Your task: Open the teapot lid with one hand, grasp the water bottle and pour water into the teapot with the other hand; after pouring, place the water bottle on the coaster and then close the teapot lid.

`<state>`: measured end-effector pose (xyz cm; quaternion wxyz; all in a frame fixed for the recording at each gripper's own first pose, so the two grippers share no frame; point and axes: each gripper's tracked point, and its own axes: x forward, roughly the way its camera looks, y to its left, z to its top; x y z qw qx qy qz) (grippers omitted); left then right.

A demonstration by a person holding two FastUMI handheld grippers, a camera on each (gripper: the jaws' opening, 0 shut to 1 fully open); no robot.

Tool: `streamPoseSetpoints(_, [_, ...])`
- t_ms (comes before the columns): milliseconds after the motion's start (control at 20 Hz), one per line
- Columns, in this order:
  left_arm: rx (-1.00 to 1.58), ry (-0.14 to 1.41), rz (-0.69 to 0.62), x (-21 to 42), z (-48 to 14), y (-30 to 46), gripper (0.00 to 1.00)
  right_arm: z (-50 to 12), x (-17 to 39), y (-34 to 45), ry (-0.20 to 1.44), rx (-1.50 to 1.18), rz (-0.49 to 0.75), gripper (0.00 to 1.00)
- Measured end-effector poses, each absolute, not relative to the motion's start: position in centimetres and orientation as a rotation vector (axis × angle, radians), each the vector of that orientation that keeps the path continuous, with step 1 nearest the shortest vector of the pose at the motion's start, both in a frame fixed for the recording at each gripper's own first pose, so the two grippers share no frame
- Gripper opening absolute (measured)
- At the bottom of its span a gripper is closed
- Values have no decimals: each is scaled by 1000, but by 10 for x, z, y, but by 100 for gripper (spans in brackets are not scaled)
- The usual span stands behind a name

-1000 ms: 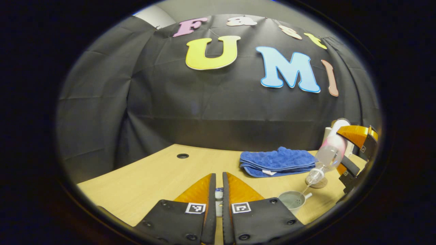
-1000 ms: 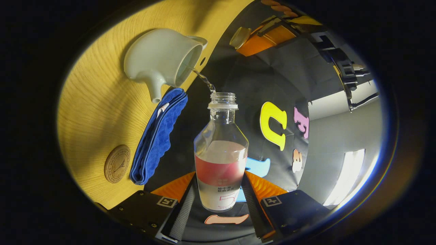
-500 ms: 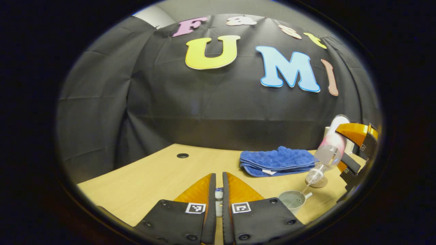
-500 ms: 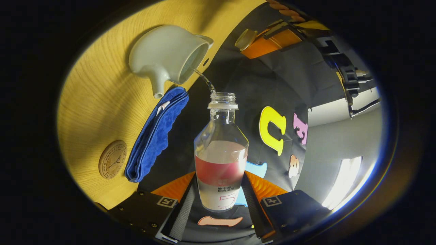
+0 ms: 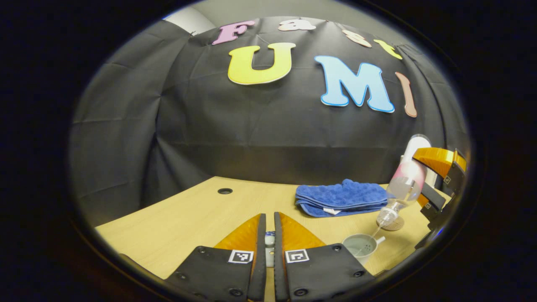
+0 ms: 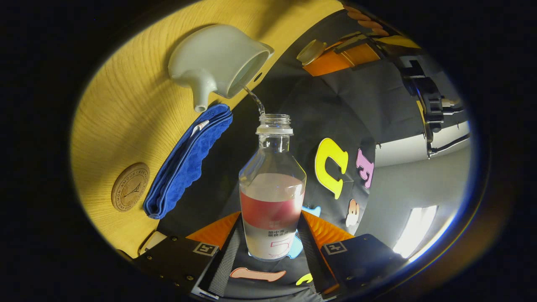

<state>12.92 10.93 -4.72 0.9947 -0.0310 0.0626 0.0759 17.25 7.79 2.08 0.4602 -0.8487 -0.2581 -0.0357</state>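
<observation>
— Where's the water bottle [image 6: 272, 197]?

— Pinched between the right gripper [image 6: 270, 245] jaws, tipped neck-down just above the open teapot [image 6: 218, 63], a thin stream running in.

— And the lid [image 6: 311, 51]?

— Off the teapot, clamped in the left gripper [image 5: 269, 245] jaws, nearly pressed together. Past the teapot on the surface [image 5: 197, 214] lie the coaster [image 5: 392, 225] and a blue towel [image 5: 342, 197].

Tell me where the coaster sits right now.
The coaster lies bare on the table beside the blue towel; in the left gripper view it sits under the tilted water bottle.
</observation>
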Motion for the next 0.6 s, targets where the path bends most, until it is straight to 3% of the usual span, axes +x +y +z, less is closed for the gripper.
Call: streamPoseSetpoints(600, [-60, 125, 154, 128, -46, 110, 14, 22, 166, 86, -735, -2167, -94, 76])
